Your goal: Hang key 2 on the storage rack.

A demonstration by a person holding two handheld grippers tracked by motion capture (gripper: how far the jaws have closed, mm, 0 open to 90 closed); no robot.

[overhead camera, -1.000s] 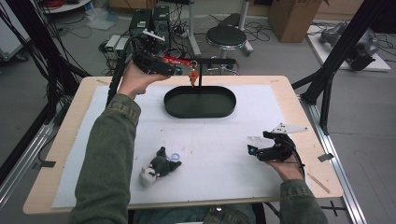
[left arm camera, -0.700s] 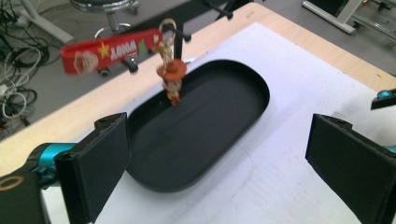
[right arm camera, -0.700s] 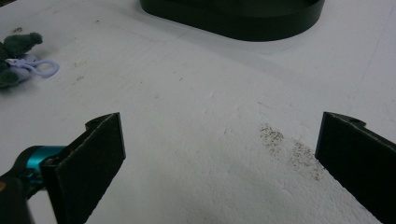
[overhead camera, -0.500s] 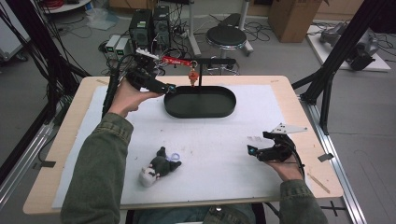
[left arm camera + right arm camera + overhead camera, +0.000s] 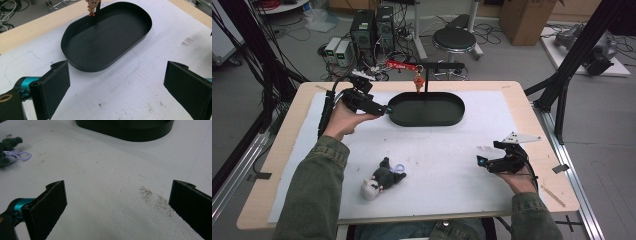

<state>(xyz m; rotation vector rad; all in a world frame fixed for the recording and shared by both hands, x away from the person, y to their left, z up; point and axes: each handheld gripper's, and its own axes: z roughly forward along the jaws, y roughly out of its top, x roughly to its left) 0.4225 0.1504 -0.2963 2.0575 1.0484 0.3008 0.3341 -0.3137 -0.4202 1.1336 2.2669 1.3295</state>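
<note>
Here the left tongs [image 5: 384, 108], in the upper left of the high view, hover with jaws spread wide and empty just beside the left end of the black oval tray [image 5: 427, 109]. The right tongs [image 5: 484, 161], lower right, rest on the white worktop [image 5: 452, 165], jaws equally wide apart, gripping nothing. A plush keychain toy [image 5: 382, 179] lies lower centre, untouched.

high view: overhead, faces fwd/down, far, whole tabletop [image 5: 522, 125].
gripper views: low, close; both share black tray [image 5: 105, 40].
</note>
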